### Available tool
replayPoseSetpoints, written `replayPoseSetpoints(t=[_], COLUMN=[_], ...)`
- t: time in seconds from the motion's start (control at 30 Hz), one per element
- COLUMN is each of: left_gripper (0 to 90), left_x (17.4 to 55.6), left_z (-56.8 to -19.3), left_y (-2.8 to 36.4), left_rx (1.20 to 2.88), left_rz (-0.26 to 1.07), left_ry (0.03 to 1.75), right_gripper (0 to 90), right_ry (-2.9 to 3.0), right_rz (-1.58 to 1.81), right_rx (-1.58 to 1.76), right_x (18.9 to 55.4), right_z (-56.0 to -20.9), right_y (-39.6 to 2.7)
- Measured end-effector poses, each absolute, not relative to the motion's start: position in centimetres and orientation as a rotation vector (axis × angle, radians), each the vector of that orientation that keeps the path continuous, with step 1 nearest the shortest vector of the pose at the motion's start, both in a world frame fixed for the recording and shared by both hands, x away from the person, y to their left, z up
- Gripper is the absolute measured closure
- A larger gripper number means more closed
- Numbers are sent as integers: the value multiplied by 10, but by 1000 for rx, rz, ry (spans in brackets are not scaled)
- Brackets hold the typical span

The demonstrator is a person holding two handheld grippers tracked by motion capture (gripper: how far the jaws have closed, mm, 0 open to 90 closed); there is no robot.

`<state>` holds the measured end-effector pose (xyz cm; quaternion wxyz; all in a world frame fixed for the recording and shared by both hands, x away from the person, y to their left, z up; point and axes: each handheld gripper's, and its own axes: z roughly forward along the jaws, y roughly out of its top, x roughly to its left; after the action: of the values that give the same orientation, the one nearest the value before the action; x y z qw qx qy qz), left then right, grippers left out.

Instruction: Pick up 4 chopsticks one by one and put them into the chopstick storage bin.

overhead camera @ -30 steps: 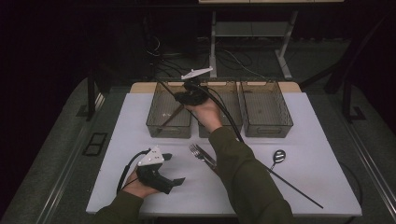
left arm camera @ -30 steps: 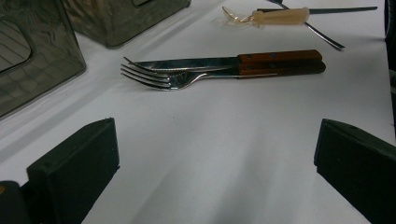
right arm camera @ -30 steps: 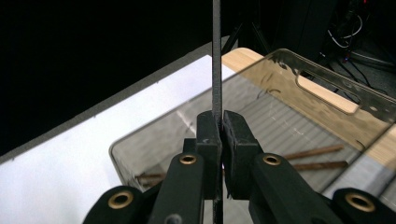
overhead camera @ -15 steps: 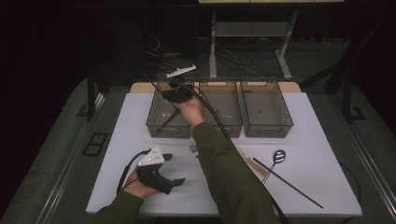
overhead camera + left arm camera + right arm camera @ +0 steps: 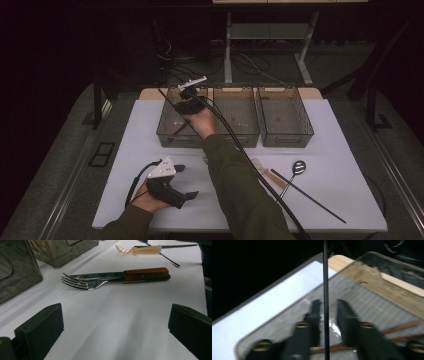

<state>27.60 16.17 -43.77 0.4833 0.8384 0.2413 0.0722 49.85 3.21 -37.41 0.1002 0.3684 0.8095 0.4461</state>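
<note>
My right gripper (image 5: 185,100) hangs over the left clear bin (image 5: 167,136), pointing down into it. A thin black rod (image 5: 326,277) stands between its fingertips (image 5: 328,302). The jaws have just been opening, and a narrow gap shows on each side of the rod, whose upper end (image 5: 167,95) sticks out to the left above the bin. Brown sticks (image 5: 402,327) lie on the bin floor. My left gripper (image 5: 185,181) rests on the white table at the front left, open (image 5: 116,317) and empty. A fork (image 5: 82,285) and a knife (image 5: 100,276) with wooden handles lie ahead of it.
Two more clear bins (image 5: 236,116) (image 5: 285,117) stand in a row to the right. A pale plastic spoon (image 5: 140,250), a round-headed metal utensil (image 5: 296,169) and a long black stick (image 5: 307,197) lie on the table's right side. The right gripper's cable (image 5: 240,150) trails along the forearm.
The right hand has carried the black rod leftward and lower, from the middle bin to over the left bin. The left gripper has stayed where it was.
</note>
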Motion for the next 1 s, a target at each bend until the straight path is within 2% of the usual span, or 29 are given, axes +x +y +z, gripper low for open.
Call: replayPoseSetpoints(t=[0.1,0.4,0.7,1.0], left_gripper=[0,0,0,0], left_x=[276,276,276,276], left_z=[-438,-437,-438,-438], left_y=[162,162,162,163], left_rx=[2039,2052,2043,2030], left_rz=[178,182,181,190], left_ry=[588,582,595,607], right_gripper=[617,462,418,293], right_ry=[2388,2454,2464,2486], right_rz=[1315,1329,1364,1316], right_rx=[1079,1011,983,917], right_x=[497,484,467,443], right_z=[-372,-357,-349,-345], right_y=[28,6,-27,-63])
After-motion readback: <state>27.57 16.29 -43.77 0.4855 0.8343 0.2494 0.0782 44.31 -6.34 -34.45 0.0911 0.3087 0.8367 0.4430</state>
